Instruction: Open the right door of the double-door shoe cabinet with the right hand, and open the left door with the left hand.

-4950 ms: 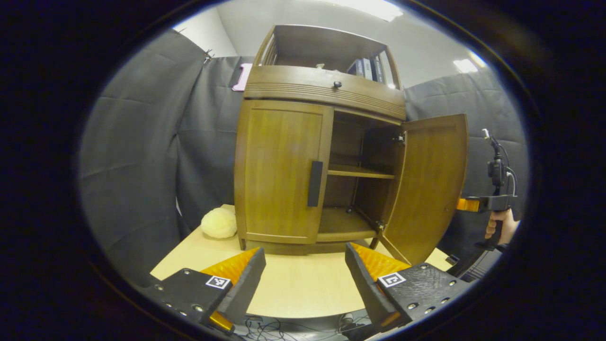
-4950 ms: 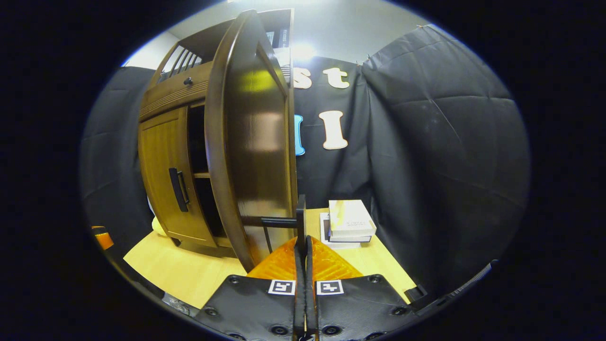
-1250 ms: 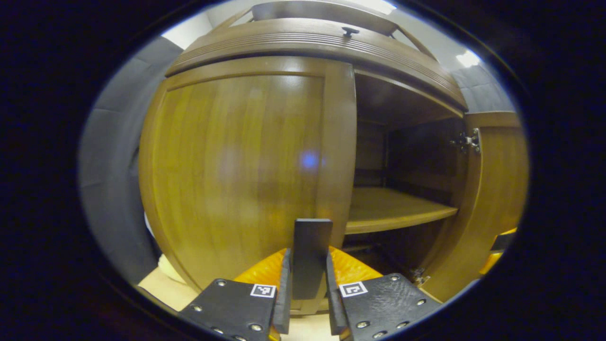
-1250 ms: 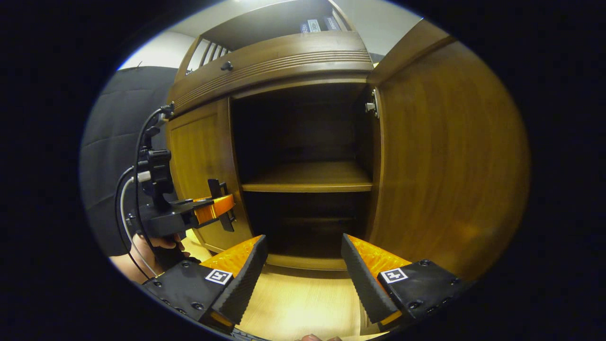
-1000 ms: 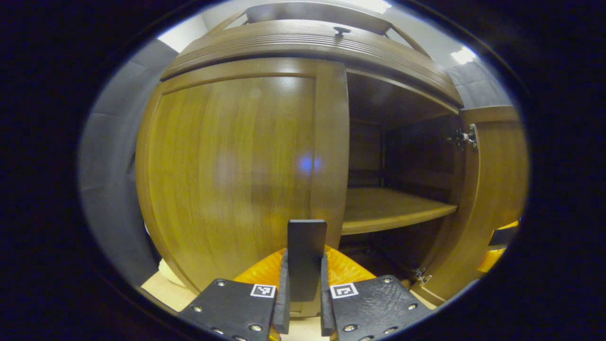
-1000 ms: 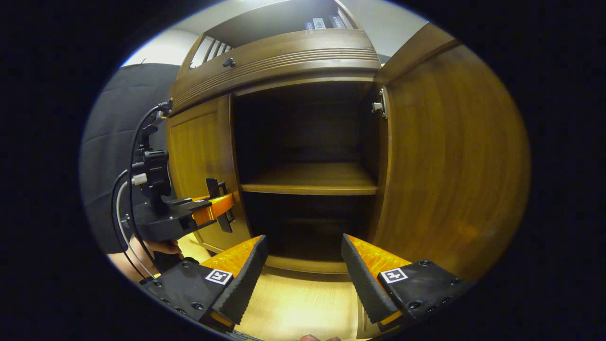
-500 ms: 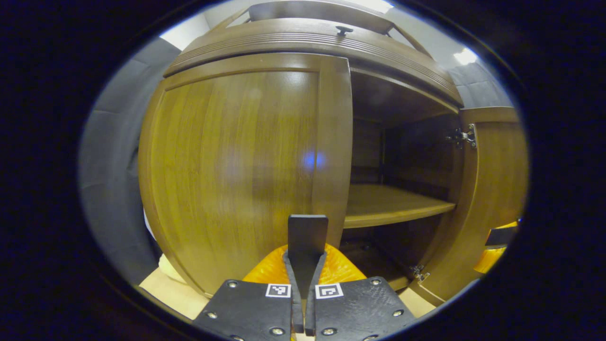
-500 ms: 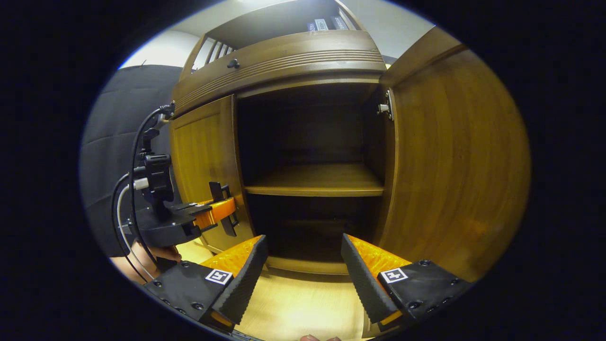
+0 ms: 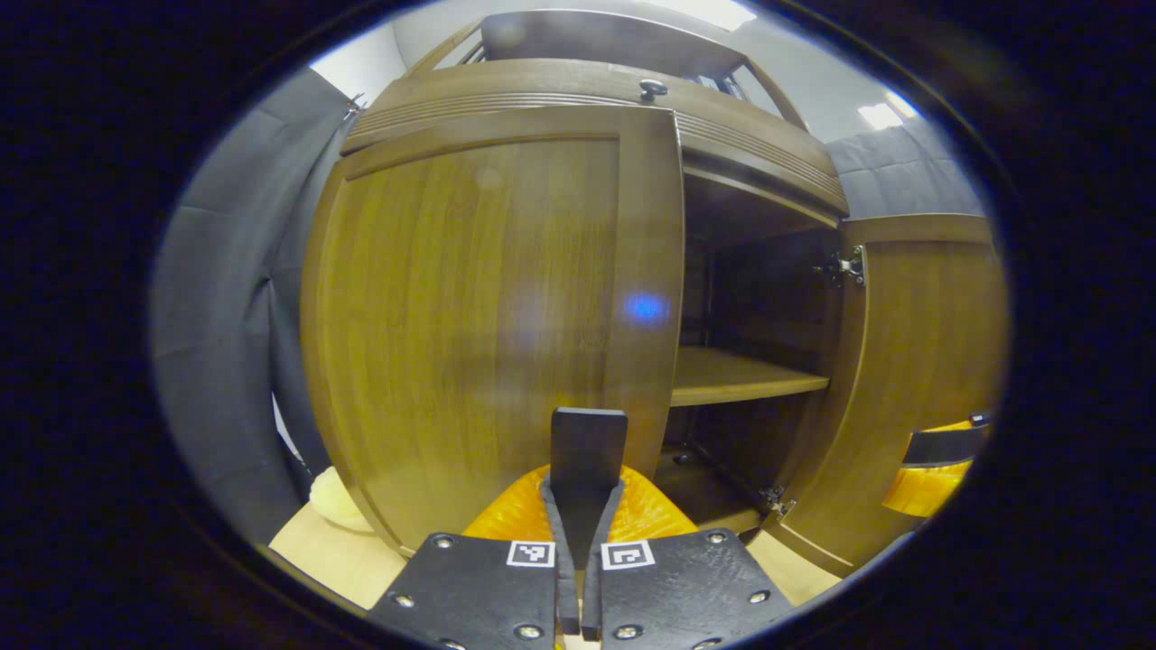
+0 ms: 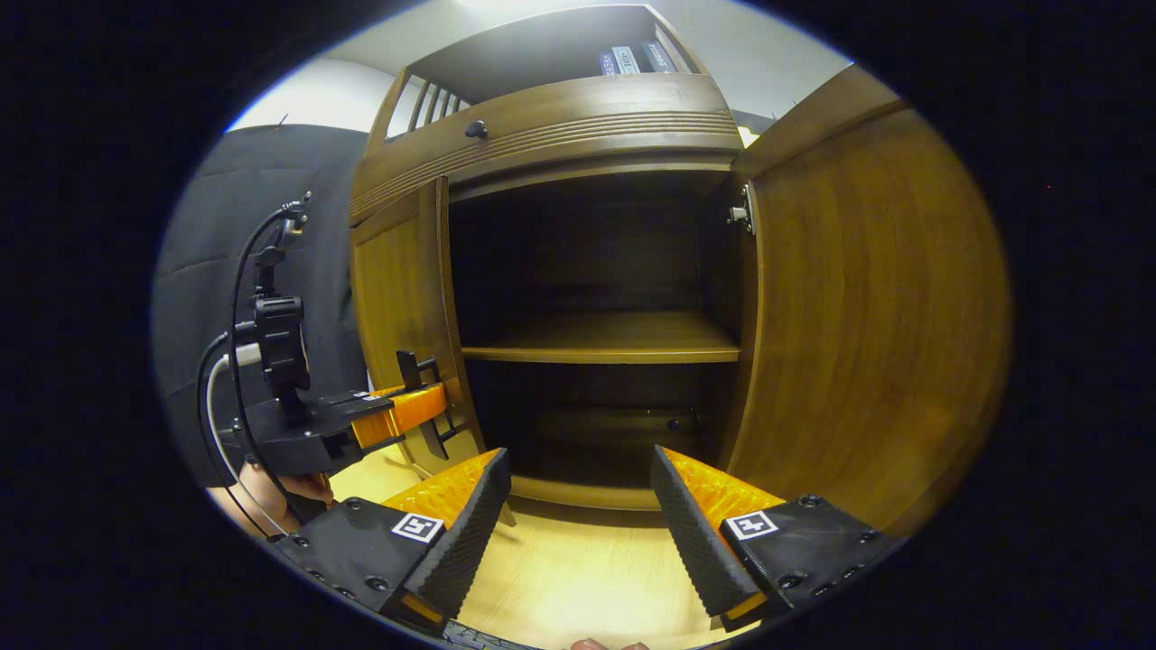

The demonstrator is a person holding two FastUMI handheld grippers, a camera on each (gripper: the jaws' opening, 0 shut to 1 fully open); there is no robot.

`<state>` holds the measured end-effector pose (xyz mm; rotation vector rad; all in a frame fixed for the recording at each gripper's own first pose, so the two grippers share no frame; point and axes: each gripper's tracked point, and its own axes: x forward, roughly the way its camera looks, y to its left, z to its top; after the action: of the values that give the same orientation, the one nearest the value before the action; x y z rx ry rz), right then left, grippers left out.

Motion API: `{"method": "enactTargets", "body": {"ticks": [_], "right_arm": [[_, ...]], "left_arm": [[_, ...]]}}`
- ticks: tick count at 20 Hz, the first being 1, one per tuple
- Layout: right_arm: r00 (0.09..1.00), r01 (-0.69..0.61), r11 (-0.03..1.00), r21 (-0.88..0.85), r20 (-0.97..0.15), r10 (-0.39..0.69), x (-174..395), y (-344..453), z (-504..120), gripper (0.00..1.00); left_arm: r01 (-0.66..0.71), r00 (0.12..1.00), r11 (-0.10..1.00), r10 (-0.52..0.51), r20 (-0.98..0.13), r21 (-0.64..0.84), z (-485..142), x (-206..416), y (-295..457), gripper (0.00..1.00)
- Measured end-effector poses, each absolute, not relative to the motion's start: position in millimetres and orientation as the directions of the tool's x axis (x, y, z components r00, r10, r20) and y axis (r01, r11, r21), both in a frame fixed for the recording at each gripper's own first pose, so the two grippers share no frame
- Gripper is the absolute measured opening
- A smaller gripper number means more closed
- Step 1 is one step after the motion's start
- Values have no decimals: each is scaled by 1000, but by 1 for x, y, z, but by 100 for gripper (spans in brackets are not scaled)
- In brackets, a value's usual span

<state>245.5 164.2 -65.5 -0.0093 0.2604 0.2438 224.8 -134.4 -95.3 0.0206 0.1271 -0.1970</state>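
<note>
Since a moment ago the left door point(image 9: 488, 307) has swung a little outward from the shoe cabinet point(image 9: 596, 90), its free edge now proud of the frame. From the left gripper view, the left tool point(image 9: 579, 506) is clamped on the door's dark handle point(image 9: 588, 451), both fingers pressing it; the right door point(image 9: 921, 361) stands wide open beside the inner shelf point(image 9: 741, 375). From the right gripper view, the right tool point(image 10: 578, 506) hangs with fingers spread wide, holding nothing, above the desk point(image 10: 578, 578), facing the open compartment.
</note>
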Motion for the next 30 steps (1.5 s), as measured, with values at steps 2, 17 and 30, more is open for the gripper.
{"method": "enactTargets", "body": {"ticks": [2, 17, 30], "right_arm": [[935, -250, 968, 25, -255, 248, 247, 165, -64, 93], [921, -308, 951, 25, -242, 304, 268, 149, -63, 93], [908, -301, 953, 42, -293, 300, 307, 132, -83, 93]], "left_arm": [[191, 974, 982, -188, -127, 10, -94, 211, -128, 5], [163, 981, 986, -160, -107, 27, -86, 137, -66, 4], [194, 980, 980, -192, -45, 51, -81, 86, 10, 3]]}}
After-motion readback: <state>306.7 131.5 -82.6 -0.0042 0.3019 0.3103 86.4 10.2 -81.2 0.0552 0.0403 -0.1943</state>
